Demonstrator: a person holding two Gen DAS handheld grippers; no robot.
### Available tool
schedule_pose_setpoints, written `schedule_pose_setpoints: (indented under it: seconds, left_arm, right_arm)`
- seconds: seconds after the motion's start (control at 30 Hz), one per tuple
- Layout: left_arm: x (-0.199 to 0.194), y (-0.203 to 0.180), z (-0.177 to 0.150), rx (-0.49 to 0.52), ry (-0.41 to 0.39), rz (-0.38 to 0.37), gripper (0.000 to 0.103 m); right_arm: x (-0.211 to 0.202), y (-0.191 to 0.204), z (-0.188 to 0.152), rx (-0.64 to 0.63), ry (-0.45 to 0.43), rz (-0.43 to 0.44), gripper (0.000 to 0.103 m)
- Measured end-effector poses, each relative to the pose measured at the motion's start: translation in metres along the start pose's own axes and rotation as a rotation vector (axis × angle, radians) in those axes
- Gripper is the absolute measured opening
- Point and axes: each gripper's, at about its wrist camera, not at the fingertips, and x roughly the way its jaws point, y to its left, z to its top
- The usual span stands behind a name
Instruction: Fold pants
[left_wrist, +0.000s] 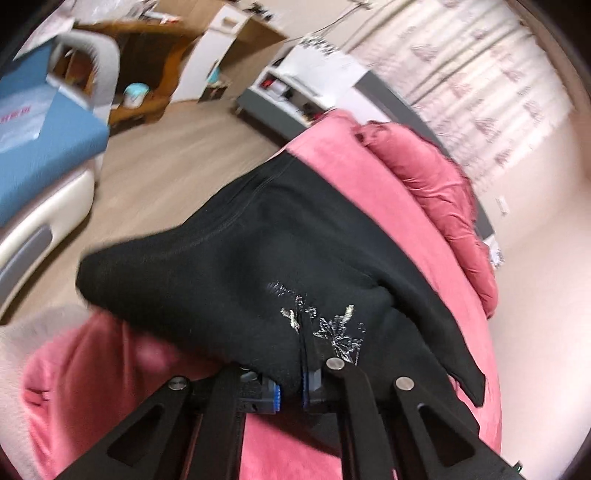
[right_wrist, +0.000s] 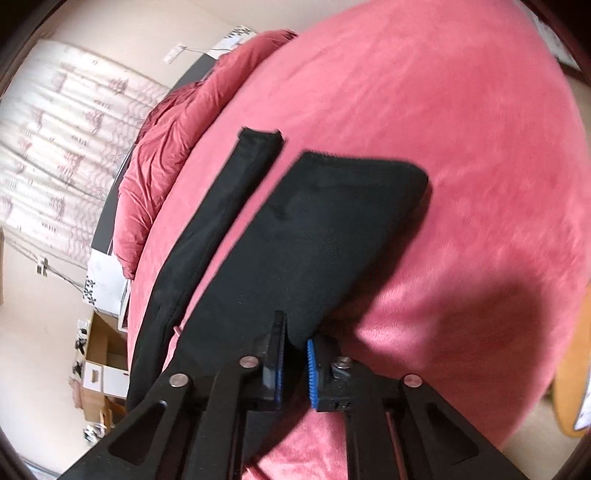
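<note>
Black pants (left_wrist: 240, 258) lie on a pink bedspread (left_wrist: 332, 166), with a silver embroidered motif near one corner. My left gripper (left_wrist: 290, 387) is shut on that corner of the pants, the cloth pinched between its blue pads and lifted off the bed. In the right wrist view the pants (right_wrist: 325, 236) show two legs stretching away over the pink bedspread (right_wrist: 443, 110), a narrow gap of pink between them. My right gripper (right_wrist: 294, 363) is shut on the near edge of the wider leg, which hangs slightly raised and casts a shadow.
A crumpled red duvet (left_wrist: 436, 184) lies along the bed's far side, by a patterned curtain (left_wrist: 498, 92). A blue-topped bed or bench (left_wrist: 40, 147), wooden furniture and cardboard boxes (right_wrist: 99, 354) stand on the wood floor (left_wrist: 166, 147) beyond the bed's edge.
</note>
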Motion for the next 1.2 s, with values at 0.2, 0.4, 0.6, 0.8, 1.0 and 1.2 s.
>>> schedule_pose_setpoints:
  seconds: [0.2,0.4,0.6,0.8,1.0,1.2]
  left_arm:
    - [-0.031,0.017,-0.007,-0.049,0.029,-0.032,0.006]
    - [-0.042,0.018,-0.033,0.078,0.081,0.034,0.008]
    - [-0.044,0.024,-0.047,0.109,0.101,0.133,0.024]
    - [-0.109,0.034,-0.04,0.046,-0.127,0.192,0.029]
    - [-0.082,-0.013,-0.026,0.148,-0.03,0.048,0.034]
    - [0.009,-0.097,-0.026,0.188,0.222,-0.209,0.035]
  right_arm:
    - [-0.027,0.0,0.004,-0.04,-0.019,-0.012,0.008]
    - [-0.034,-0.012,-0.001,-0.09,-0.01,-0.078,0.008]
    - [-0.023,-0.034,-0.011,-0.083,0.058,-0.161,0.03]
    - [-0.067,-0.034,-0.001,-0.125,-0.158,-0.269,0.035]
    - [-0.039,-0.003,0.038,-0.204,-0.132,-0.188,0.048]
    - [0.041,0.023,0.077,-0.138,-0.011,-0.058,0.048]
